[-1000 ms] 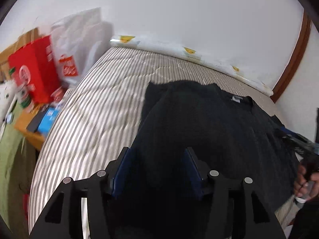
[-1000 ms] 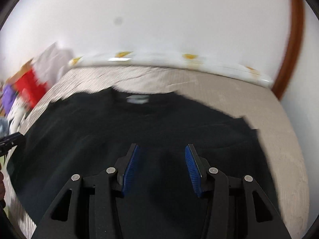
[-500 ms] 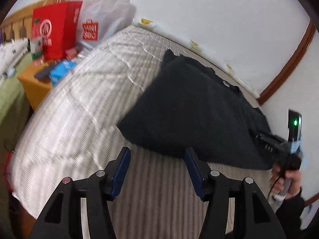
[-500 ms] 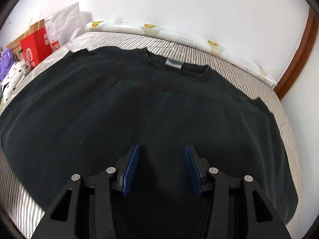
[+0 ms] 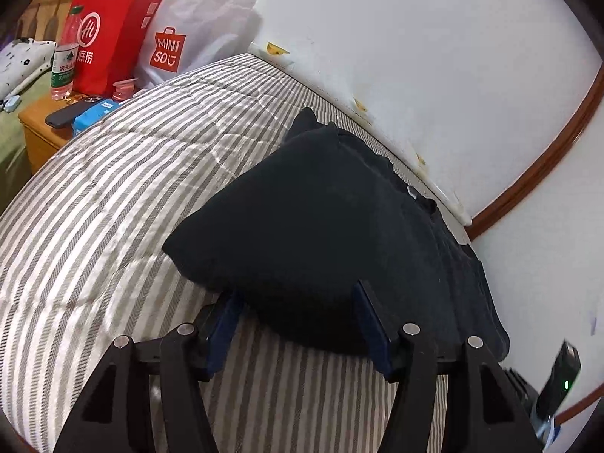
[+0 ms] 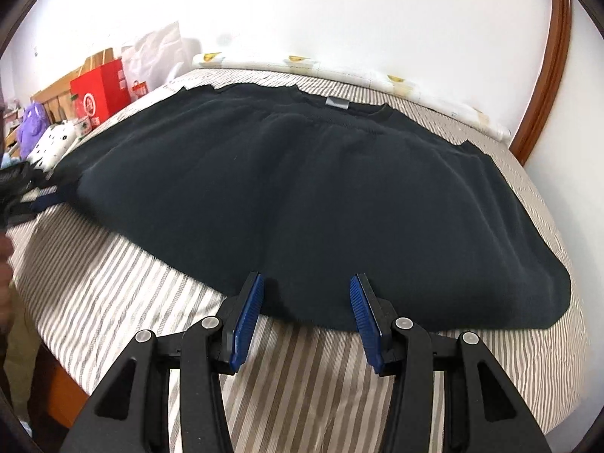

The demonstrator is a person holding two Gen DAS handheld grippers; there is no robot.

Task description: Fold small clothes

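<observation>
On the striped bed [image 6: 309,385] the black top [image 6: 302,188] lies flat, and both my left tongs [image 5: 298,313] and right tongs [image 6: 305,302] gape empty at its near edge, so I might pinch the bedcover too.

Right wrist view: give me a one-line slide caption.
Open right gripper at the hem of a dark sweatshirt spread flat on a striped bed.

A striped bedcover [image 5: 113,196] fills the foreground. At its far corner stand a red paper bag [image 5: 107,34] and a white Miniso bag [image 5: 188,34], a water bottle [image 5: 66,56] just beside them. On the wooden nightstand [image 5: 37,128] lies what looks like a phone [image 5: 66,114].
</observation>
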